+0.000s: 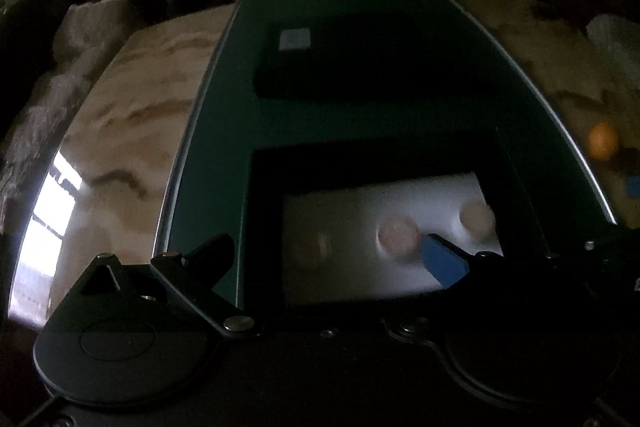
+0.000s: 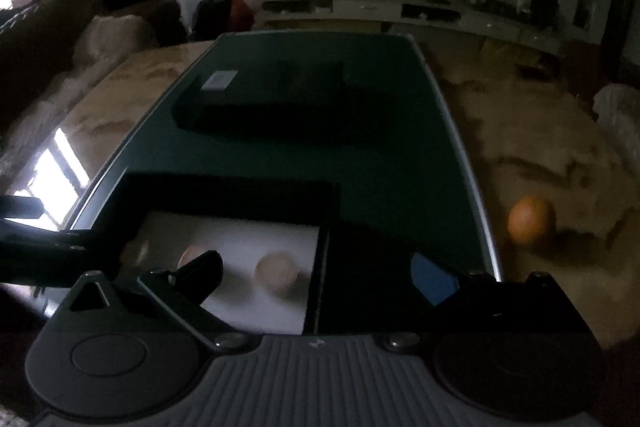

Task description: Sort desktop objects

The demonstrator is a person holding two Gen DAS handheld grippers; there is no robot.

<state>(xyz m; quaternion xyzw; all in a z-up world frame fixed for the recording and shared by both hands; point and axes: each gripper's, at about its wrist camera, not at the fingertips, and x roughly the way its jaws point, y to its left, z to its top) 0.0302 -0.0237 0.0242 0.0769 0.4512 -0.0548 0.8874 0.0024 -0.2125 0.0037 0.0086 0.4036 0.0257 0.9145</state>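
Note:
An open black box with a white lining (image 1: 344,251) lies on a dark green mat (image 1: 224,147) and holds two round pale discs (image 1: 398,233). My left gripper (image 1: 328,251) is open and empty, its fingers spread above the box's near part. In the right wrist view the same box (image 2: 276,243) and a disc (image 2: 278,269) lie at the lower left. My right gripper (image 2: 316,271) is open and empty above the box's right edge. An orange ball (image 2: 530,221) lies on the marbled table right of the mat; it also shows in the left wrist view (image 1: 602,141).
A closed black box with a white label (image 1: 340,63) lies farther back on the mat, also seen in the right wrist view (image 2: 272,99). The marbled tabletop (image 1: 132,115) surrounds the mat. A small blue object (image 1: 632,185) sits at the right edge. The left gripper's arm (image 2: 40,239) enters at left.

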